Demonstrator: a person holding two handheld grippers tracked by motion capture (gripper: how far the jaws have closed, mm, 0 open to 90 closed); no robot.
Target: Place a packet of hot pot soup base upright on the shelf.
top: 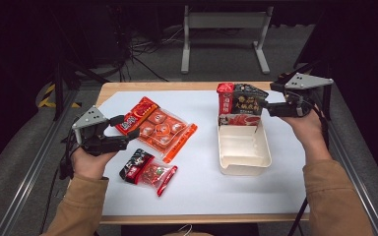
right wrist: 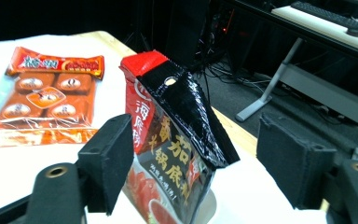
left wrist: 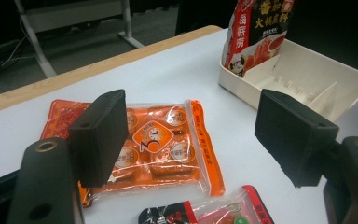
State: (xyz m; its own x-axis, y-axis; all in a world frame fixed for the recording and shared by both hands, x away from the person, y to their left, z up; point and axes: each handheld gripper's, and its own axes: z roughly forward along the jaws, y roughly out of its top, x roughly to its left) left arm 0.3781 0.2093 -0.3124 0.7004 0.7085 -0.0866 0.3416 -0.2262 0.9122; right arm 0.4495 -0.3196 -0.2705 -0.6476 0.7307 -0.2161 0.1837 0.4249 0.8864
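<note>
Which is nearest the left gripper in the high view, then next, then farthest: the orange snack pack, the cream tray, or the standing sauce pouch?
From the left gripper:
1. Orange snack pack, right beside its jaws.
2. Cream tray, across the table to the right.
3. Standing sauce pouch, at the tray's far end.

The white tray (top: pixel 243 150) is bare in its near part, so a gripper can drop in there; the tall red and black bag (top: pixel 240 104) stands up at its far end and blocks that side; the big orange pack (top: pixel 160 128) and two small packs (top: pixel 147 170) lie flat on the left; the table (top: pixel 202 182) between the packs and the tray is open.
</note>
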